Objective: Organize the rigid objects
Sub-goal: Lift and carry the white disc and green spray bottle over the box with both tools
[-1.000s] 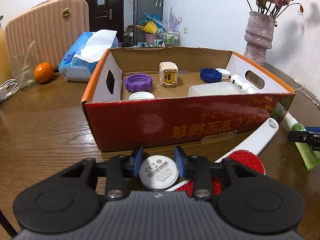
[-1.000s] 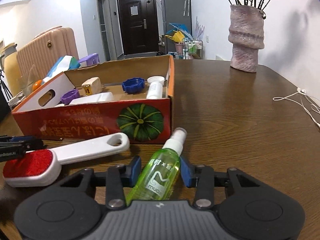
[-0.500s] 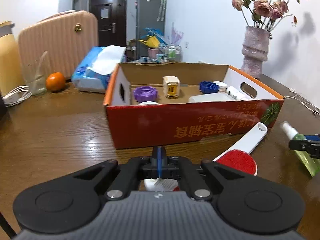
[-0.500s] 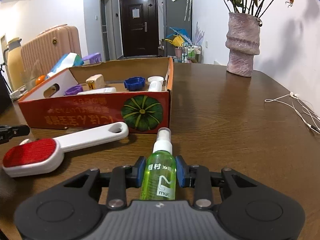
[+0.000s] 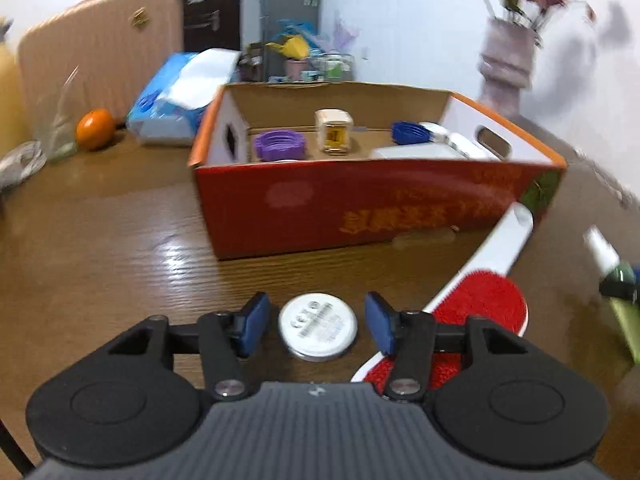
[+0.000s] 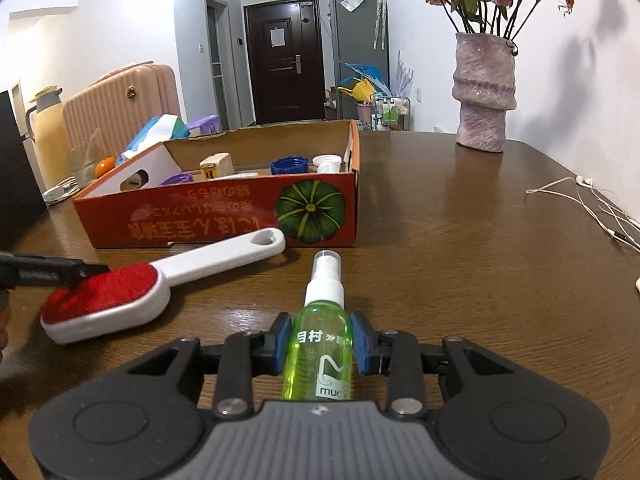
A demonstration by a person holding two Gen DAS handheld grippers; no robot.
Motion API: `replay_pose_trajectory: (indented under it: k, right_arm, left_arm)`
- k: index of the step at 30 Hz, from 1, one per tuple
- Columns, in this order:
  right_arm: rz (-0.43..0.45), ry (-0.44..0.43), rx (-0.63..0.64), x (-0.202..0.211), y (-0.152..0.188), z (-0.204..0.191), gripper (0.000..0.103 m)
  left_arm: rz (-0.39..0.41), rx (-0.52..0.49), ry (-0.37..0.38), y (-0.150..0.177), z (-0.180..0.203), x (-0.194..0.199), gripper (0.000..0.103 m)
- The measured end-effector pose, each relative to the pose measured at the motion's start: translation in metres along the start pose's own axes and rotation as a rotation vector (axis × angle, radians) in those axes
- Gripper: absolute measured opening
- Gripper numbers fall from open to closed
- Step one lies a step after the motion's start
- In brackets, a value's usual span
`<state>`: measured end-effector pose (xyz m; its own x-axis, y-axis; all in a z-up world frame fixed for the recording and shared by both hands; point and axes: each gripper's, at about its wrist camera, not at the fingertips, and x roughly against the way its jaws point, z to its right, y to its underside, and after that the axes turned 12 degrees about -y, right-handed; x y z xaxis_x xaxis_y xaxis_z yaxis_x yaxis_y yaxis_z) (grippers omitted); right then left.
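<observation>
A white round disc lies flat on the wooden table between the open jaws of my left gripper, untouched by either pad. My right gripper is shut on a green spray bottle with a white nozzle pointing away. A red-and-white lint brush lies beside both grippers; it also shows in the left wrist view. The red cardboard box ahead holds a purple lid, a blue lid, a cream charger and white items.
A tissue pack, an orange, a glass and a pink suitcase stand at the left. A vase with dried flowers and white earphone cables are on the table's right side.
My left gripper slipped shut off the white disc half a second ago and has now opened around it as it lies on the table. My right gripper closed on the spray bottle and straightened it.
</observation>
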<state>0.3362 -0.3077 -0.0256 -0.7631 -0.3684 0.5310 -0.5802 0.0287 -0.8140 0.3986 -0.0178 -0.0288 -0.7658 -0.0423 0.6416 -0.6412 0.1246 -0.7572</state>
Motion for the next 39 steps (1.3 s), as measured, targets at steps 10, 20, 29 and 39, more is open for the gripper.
replay_pose_trajectory:
  k: [10,20,29,39]
  right_arm:
    - [0.027,-0.009,0.004,0.010,-0.002,0.002,0.031]
    - [0.106,-0.022,0.055,0.057,-0.007,-0.024,0.030]
    - [0.173,-0.065,0.088,0.102,-0.003,-0.056,0.030]
    - [0.229,-0.105,0.142,0.116,-0.039,-0.066,0.030]
  left_arm:
    - [0.036,0.011,-0.042,0.010,-0.005,0.013,0.039]
    - [0.251,0.134,-0.069,0.025,-0.012,0.113,0.039]
    - [0.291,0.195,-0.038,0.062,-0.017,0.182,0.039]
    - [0.337,0.192,0.031,0.028,-0.028,0.177,0.039]
